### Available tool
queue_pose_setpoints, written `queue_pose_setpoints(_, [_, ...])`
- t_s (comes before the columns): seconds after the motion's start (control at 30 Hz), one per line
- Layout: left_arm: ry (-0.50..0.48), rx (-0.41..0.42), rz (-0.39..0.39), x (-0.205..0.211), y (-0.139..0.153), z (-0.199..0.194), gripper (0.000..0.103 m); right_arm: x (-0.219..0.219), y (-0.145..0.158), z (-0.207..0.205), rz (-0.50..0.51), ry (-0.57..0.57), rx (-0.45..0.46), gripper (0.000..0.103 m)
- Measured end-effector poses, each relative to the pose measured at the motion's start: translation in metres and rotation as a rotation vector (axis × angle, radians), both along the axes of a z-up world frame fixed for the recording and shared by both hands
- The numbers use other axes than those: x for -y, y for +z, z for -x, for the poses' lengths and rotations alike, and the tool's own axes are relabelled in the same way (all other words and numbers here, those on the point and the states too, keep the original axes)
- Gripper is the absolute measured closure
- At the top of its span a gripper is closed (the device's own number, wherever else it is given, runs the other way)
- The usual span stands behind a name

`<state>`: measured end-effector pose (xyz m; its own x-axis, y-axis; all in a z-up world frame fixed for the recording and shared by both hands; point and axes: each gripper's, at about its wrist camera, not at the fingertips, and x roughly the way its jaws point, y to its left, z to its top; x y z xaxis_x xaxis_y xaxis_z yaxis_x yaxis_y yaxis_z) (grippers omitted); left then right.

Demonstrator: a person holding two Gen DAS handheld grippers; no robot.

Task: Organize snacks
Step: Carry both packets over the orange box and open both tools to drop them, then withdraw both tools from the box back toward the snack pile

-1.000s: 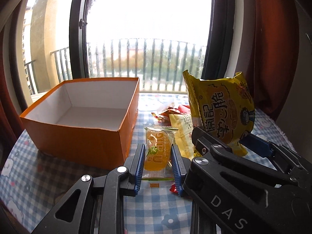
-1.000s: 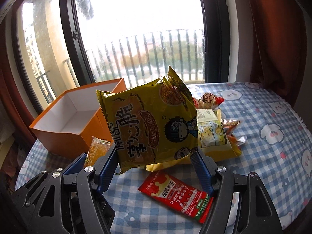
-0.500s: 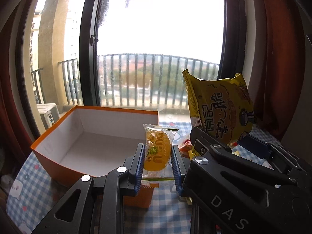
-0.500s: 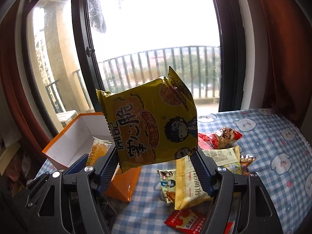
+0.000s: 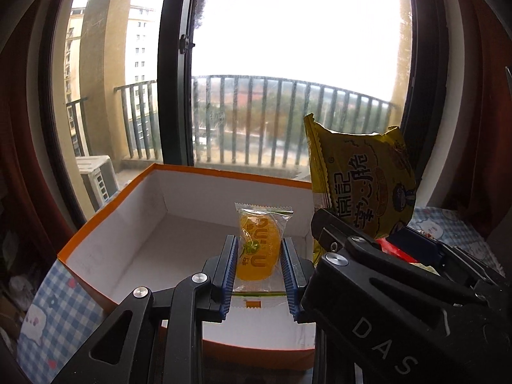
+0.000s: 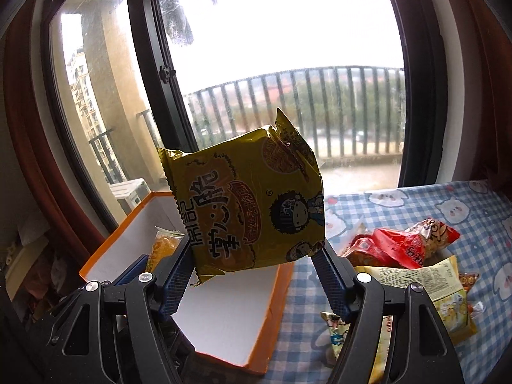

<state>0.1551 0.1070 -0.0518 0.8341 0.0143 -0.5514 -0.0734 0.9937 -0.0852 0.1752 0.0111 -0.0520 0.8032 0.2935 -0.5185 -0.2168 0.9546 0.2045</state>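
Observation:
My left gripper (image 5: 258, 268) is shut on a small clear packet with an orange jelly snack (image 5: 258, 246), held above the inside of the orange box (image 5: 179, 211) with white walls. Beside it my right gripper (image 6: 256, 265) is shut on a large yellow noodle-snack bag (image 6: 252, 204), which hangs over the box (image 6: 230, 313) near its right wall. In the left wrist view the right gripper (image 5: 377, 240) and its yellow bag (image 5: 361, 182) show at the right. The small packet (image 6: 163, 246) peeks out at the left of the right wrist view.
Loose snacks lie on the blue checked tablecloth (image 6: 416, 201) to the right of the box: red packets (image 6: 406, 243), a pale yellow bag (image 6: 428, 291), small sweets. A window with dark frame (image 5: 174, 73) and balcony railing stands right behind the box. Red curtains flank it.
Both grippers have carried their packets to the left, from over the tablecloth and snack pile to above the orange box. Their grips have stayed the same.

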Motion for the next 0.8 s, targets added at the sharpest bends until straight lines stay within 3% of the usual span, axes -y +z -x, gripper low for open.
queue_pose_setpoints(0.17, [0.029, -0.094, 0.021, -0.014, -0.022, -0.017, 0.067, -0.017, -0.031, -0.023, -0.069, 0.026, -0.102, 0.023])
queue_pose_setpoints(0.23, [0.039, -0.104, 0.028, -0.016, -0.026, -0.020, 0.047, -0.022, -0.038, -0.027, -0.077, 0.010, -0.104, 0.015])
queue_pose_setpoints(0.3, [0.042, -0.113, 0.031, -0.015, -0.029, -0.022, 0.040, -0.027, -0.037, -0.027, -0.052, -0.007, -0.061, 0.010])
queue_pose_setpoints(0.67, [0.035, -0.139, 0.051, -0.010, -0.032, -0.041, 0.028, -0.021, -0.044, -0.050, -0.059, 0.018, -0.075, 0.007])
queue_pose_setpoints(0.8, [0.038, -0.142, 0.024, -0.009, -0.028, -0.037, 0.025, -0.018, -0.043, -0.051, -0.046, 0.011, -0.082, 0.007])
